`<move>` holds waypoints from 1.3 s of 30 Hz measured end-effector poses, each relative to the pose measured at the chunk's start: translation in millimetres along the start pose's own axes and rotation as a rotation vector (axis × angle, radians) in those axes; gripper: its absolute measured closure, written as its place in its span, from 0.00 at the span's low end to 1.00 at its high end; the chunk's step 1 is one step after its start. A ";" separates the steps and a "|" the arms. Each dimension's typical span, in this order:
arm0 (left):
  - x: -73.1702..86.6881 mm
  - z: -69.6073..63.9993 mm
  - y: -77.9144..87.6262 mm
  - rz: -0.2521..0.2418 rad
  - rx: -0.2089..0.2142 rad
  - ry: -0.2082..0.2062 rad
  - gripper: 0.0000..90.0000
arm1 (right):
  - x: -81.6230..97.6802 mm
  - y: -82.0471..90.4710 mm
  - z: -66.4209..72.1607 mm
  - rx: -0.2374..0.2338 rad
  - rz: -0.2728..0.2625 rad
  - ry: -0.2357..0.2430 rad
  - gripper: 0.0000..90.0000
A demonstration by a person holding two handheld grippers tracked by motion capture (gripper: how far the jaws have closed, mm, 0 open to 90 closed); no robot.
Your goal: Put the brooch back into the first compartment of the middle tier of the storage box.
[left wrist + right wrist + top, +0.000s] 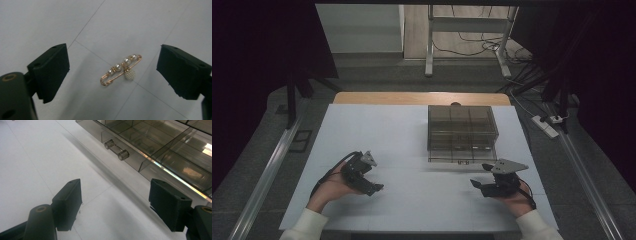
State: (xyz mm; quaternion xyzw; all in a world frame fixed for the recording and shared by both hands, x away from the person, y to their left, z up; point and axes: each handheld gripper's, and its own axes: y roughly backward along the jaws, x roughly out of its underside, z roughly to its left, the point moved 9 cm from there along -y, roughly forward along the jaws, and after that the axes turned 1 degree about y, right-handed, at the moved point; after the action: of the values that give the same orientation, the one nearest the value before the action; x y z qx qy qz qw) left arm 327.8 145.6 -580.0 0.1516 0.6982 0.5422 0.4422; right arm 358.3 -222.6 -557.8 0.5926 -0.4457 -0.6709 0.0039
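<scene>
The white table (412, 200) carries a smoky transparent plastic drawer box (462, 131) on its far right part. Its lowest drawer (160, 152) stands pulled out a little, with a clear bar handle (116, 149); the compartments that I can see look empty. The right gripper (484, 181) rests just before this drawer, jaws wide apart and holding nothing. The left gripper (373, 175) points down at the table, also spread open and empty. Between its jaws lies a small gold safety-pin brooch with white pearls (121, 70), flat on the surface. I think the risk is here: the brooch is thin and flat, so the pads may close over it and slip, or push it away.
</scene>
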 end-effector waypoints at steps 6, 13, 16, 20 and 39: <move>2.1 -0.6 -7.7 0.018 0.004 -0.001 0.13 | 0.3 -0.3 0.0 0.000 0.002 -0.001 0.29; 8.8 -2.8 -16.6 0.047 0.018 -0.005 0.14 | 1.1 -0.7 -0.2 -0.001 0.007 -0.001 0.29; 10.6 -2.5 -18.4 0.050 0.022 -0.007 0.17 | 1.1 -0.7 -0.2 0.000 0.008 0.002 0.29; 11.1 -4.1 -20.8 0.058 0.023 -0.024 0.23 | 1.0 -0.4 -0.6 0.002 0.007 0.002 0.29; 15.1 -17.0 -14.0 0.052 0.057 -0.086 0.84 | 0.8 -0.1 -0.5 0.006 0.007 0.008 0.29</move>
State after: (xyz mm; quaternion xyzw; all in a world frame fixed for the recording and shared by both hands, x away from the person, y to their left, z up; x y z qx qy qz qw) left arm 309.7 140.4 -599.0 0.2054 0.6894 0.5265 0.4531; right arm 358.6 -223.3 -558.5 0.5937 -0.4498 -0.6672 0.0062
